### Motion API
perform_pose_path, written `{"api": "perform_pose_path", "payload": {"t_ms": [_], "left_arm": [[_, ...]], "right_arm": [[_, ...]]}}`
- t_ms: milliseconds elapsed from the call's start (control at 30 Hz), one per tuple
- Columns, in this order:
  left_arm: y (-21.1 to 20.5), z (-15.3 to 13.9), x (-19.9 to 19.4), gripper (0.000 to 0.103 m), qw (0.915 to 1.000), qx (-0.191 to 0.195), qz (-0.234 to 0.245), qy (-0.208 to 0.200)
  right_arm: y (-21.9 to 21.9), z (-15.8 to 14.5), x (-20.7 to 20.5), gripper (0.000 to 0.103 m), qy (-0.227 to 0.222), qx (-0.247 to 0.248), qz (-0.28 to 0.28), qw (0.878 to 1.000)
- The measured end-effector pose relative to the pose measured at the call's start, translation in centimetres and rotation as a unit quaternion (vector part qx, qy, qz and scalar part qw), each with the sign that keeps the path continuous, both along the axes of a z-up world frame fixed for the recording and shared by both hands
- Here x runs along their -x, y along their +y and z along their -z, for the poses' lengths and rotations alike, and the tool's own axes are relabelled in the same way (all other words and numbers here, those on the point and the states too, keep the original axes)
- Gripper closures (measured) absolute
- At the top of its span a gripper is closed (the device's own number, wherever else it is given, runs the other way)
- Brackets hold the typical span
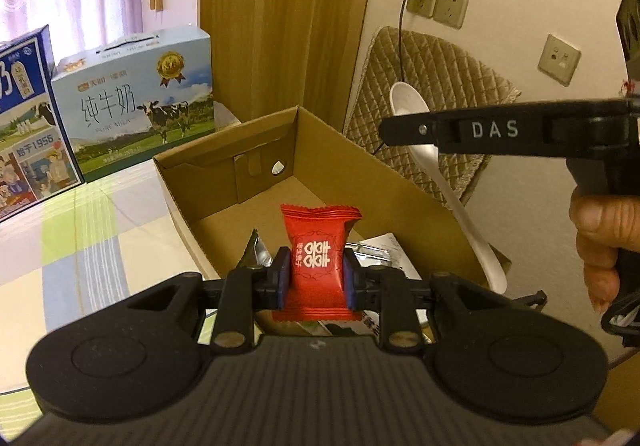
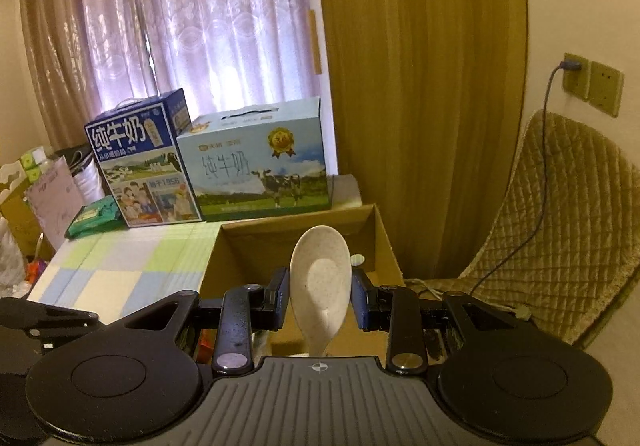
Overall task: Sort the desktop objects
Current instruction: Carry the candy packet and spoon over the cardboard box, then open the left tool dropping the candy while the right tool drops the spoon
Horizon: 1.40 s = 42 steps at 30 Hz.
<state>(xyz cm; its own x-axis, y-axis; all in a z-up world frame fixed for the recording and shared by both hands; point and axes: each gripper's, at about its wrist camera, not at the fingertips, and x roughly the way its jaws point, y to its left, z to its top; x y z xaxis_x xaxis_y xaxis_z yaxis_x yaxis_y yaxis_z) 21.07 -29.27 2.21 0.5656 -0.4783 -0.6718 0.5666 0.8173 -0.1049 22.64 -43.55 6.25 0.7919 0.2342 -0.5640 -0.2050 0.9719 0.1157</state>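
So the surface is a table under a pastel checked cloth point(image 2: 120, 266), green, blue and cream squares. At the back of it sit two milk cartons side by side, a dark blue one point(image 2: 140, 161) and a light blue one with a cow on it point(image 2: 256, 161), and there's a green packet point(image 2: 96, 215) lying left of them. Behind that I've got pinkish sheer curtains point(image 2: 180, 25), then a heavy mustard drape point(image 2: 420, 85) and a cream wall with sockets point(image 2: 592, 85), one with a cable plugged in. A quilted chair point(image 2: 560, 226) stands off to the right.

My left gripper point(image 1: 316, 278) is clamped on a red candy wrapper point(image 1: 318, 266), held upright over the near end of the open cardboard box point(image 1: 248, 149). My right gripper point(image 2: 320, 294) has its pads pressed on either side of a white spoon point(image 2: 320, 286), bowl pointing away, hanging above the same box.

Hard-to-see stuff: there are some silvery and white packets point(image 1: 376, 250) in the box under the candy, but the gripper covers most of them so I can't tell what they are. The box floor is mostly blocked in the right wrist view too. A hand point(image 1: 600, 242) on the right tool is cut off at the frame edge.
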Motion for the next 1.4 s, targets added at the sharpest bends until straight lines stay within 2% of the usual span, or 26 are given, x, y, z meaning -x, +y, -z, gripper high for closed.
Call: {"api": "perform_pose_path", "payload": {"t_ms": [433,467,500,533,767,900,1100,1167,1233,1400], "left_arm": [[-1.0,2.7,-3.1,0.081,0.9998,0.008,-0.007,0.017],[-1.0,2.8,-3.2,0.079,0.9998,0.007,-0.009,0.016],[-1.0,2.8,-3.2,0.071,0.9998,0.008,-0.01,0.016],[-0.9,2.8,-3.2,0.068,0.9998,0.009,-0.012,0.015],[1.4,3.0,-2.9,0.066,0.9994,0.008,-0.034,0.01],[2.5,3.1,-2.6,0.061,0.999,0.011,-0.044,0.006],[3.2,3.4,-2.4,0.06,0.9988,0.011,-0.047,0.005],[3.3,3.5,-2.4,0.057,0.9987,0.012,-0.049,0.005],[3.4,3.5,-2.3,0.05,0.9987,0.012,-0.05,0.004],[3.8,3.7,-1.9,0.046,0.9984,0.014,-0.054,0.008]], "right_arm": [[-0.1,2.0,-3.2,0.074,0.015,0.008,-0.007,1.0],[-0.1,2.2,-3.3,0.074,0.016,0.009,-0.008,1.0],[-0.1,2.4,-3.4,0.074,0.018,0.009,-0.009,1.0],[0.0,2.5,-3.5,0.074,0.019,0.009,-0.01,1.0],[0.3,3.6,-4.2,0.074,0.03,0.006,-0.012,0.999],[0.8,4.0,-4.8,0.074,0.034,0.005,-0.016,0.999],[1.9,4.3,-6.0,0.073,0.028,-0.002,-0.027,0.999],[2.0,4.3,-6.3,0.071,0.025,-0.013,-0.032,0.999],[1.9,4.3,-6.4,0.054,0.022,-0.018,-0.026,0.999],[1.2,4.4,-5.7,0.045,0.022,-0.02,-0.013,0.999]]}}
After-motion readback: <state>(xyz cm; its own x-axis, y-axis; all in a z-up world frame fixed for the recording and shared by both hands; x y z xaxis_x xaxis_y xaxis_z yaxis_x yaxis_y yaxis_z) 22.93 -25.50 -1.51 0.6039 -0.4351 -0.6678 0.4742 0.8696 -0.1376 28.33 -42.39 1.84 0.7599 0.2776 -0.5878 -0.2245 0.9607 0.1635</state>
